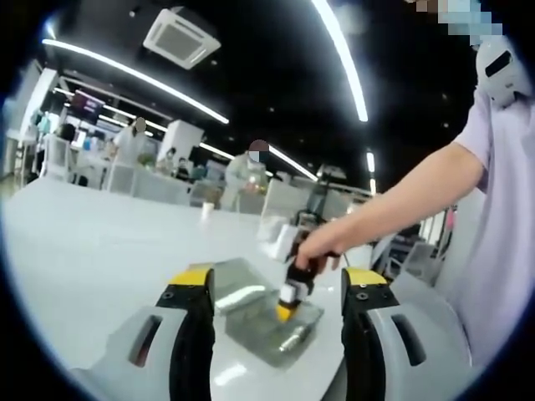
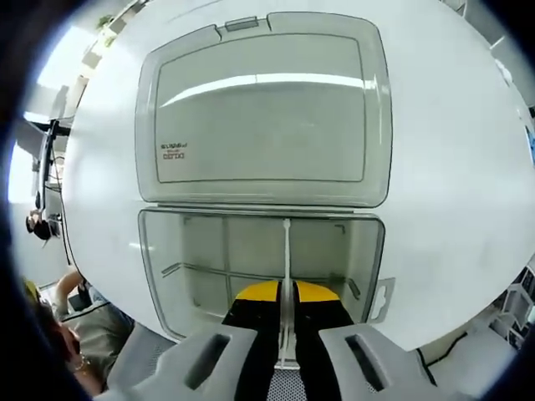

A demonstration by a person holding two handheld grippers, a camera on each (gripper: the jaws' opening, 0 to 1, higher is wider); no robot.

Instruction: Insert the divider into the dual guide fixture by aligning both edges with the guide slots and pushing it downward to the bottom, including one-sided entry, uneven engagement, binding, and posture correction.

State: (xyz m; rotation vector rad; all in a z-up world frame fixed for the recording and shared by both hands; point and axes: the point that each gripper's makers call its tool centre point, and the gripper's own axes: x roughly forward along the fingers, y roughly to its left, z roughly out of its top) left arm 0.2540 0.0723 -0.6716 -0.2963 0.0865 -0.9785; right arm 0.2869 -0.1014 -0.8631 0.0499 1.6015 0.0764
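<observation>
The right hand-held gripper (image 2: 287,311) is closed tight on a thin, translucent divider (image 2: 286,251), its yellow-tipped jaws pinching the panel from both sides so that it is seen edge-on. The divider runs straight ahead of the jaws and down into the clear plastic compartment box (image 2: 167,251), which lies directly below this hand-held gripper on the white surface (image 2: 443,167). The box's hinged lid (image 2: 263,109) is folded flat open beyond it. A cross partition (image 2: 201,271) already sits in the tray, just to the left of the jaws.

In the left gripper view, the left hand-held gripper (image 1: 276,322) hovers with its jaws wide apart and nothing between them, well back from the work. Ahead of it the right hand-held gripper (image 1: 292,292), held by the person's hand (image 1: 322,246), points down into the open box (image 1: 267,322).

As a judgement, the insertion is under way but not finished: the divider is inside the tray's outline and seems lined up with the far-wall slot, yet its upper edge stays gripped, and I cannot tell whether both ends are engaged in their guides or how close it is to the floor. What appears to remain is pressing it evenly to the bottom, correcting any tilt, then releasing.
</observation>
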